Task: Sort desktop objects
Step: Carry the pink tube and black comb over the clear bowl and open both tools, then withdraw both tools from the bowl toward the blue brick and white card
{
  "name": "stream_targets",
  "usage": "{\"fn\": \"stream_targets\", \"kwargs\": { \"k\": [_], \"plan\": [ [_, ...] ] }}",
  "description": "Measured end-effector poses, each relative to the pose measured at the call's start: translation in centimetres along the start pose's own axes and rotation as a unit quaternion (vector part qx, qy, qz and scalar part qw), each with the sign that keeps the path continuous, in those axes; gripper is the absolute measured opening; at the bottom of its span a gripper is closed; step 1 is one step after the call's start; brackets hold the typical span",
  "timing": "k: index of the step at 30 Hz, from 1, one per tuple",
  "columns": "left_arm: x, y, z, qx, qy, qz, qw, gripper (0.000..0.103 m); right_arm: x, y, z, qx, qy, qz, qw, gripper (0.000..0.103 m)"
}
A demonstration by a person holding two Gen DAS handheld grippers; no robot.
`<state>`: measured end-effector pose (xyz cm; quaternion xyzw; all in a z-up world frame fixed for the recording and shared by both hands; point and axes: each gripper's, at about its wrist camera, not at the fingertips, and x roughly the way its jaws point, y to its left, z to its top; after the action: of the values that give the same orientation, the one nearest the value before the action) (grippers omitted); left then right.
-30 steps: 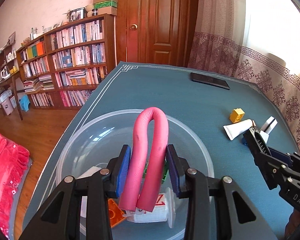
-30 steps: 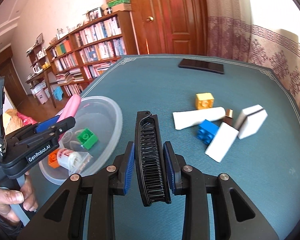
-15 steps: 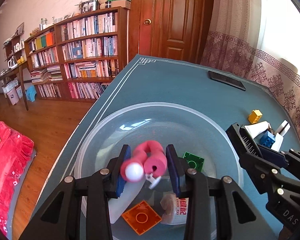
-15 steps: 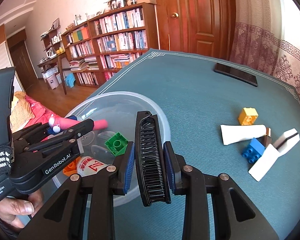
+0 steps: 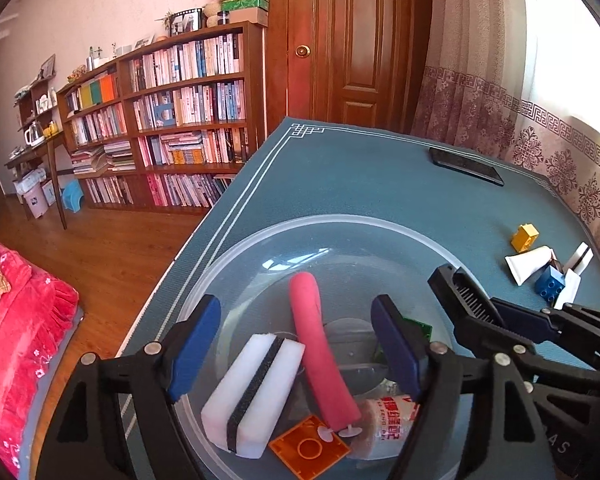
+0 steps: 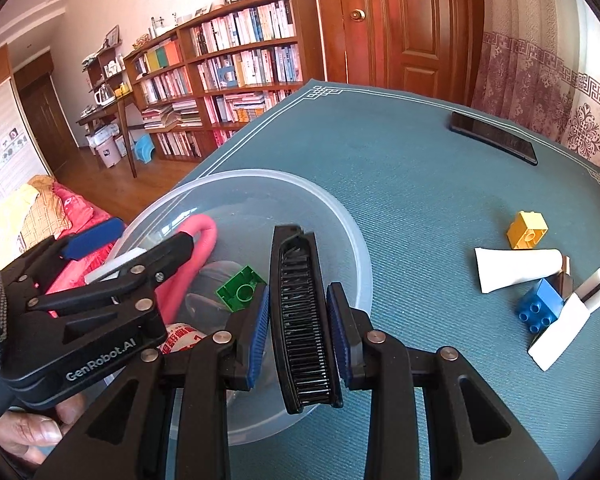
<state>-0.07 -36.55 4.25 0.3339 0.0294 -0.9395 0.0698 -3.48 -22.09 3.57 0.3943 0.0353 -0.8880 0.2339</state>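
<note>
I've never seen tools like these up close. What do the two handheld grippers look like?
Both are black plastic frames with silver rivets and blue ribbed finger pads. The left gripper bears white "GenRobot.AI" lettering on its side. The right gripper shows partial white lettering in the left wrist view. A black-and-white patterned strap wraps the left handle.

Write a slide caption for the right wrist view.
Right hand-held gripper holds black comb above clear bowl.

Our left gripper at frame left, black angular links, silver screws, blue pads, white "GenRobot.AI" lettering, our right gripper at bottom centre, matching build
</note>
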Motion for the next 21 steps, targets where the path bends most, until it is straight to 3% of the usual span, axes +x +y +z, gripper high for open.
{"fn": "stream_targets", "kwargs": {
  "k": [3,7,21],
  "plan": [
    [-0.13,0.18,0.17,-0.002,-0.002,0.004,1.0,0.082,0.02,-0.17,0.02,0.003,0.0,0.004,1.0,0.048],
    [-0.12,0.37,0.2,-0.007,0.001,0.007,0.9999,0.083,-0.16,-0.21,0.15,0.004,-0.003,0.009,1.0,0.054],
    [-0.78,-0.04,0.16,0.0,-0.006,0.023,0.9997,0.084,-0.77,-0.99,-0.31,0.017,-0.002,0.02,1.0,0.055]
  ]
}}
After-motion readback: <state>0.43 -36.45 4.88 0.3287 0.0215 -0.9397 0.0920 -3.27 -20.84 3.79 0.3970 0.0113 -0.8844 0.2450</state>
